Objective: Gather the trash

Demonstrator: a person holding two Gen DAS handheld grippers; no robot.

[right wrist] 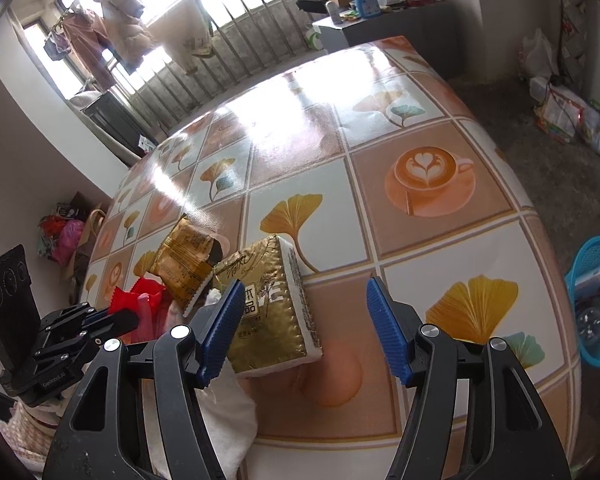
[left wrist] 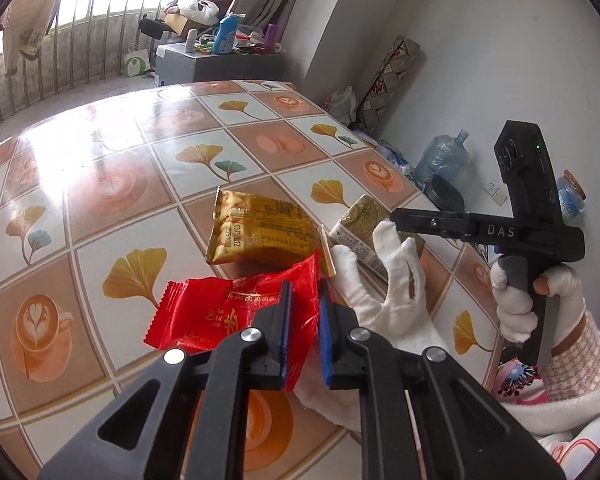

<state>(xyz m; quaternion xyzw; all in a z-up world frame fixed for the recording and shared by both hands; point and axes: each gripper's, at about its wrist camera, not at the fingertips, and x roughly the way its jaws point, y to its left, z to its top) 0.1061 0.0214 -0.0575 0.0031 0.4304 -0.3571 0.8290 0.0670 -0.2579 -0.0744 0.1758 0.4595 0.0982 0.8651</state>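
Left tool (left wrist: 305,312): blue pads clenched on the near edge of the red wrapper (left wrist: 220,312), which lies flat on the bench (left wrist: 100,168) and extends ahead and to the left of the fingers. Directly beyond the tool tips sits the gold snack packet (left wrist: 256,232), touching the red wrapper's far edge. A white glove (left wrist: 380,280) lies spread just right of the left tool, partly under its right finger.

Right tool (right wrist: 300,320): jaws released and standing wide, nothing pressed between the pads. The gold tissue pack (right wrist: 272,304) lies on the bench inside the gap, hard against the left pad (right wrist: 220,332) and well apart from the right one. The same snack packet (right wrist: 184,264) lies ahead and left of this tool, overlapping the tissue pack's far corner.

A blue basket (right wrist: 592,304) stands on the floor off the bench edge, to the right of the right tool; it holds some items, too blurred to identify.
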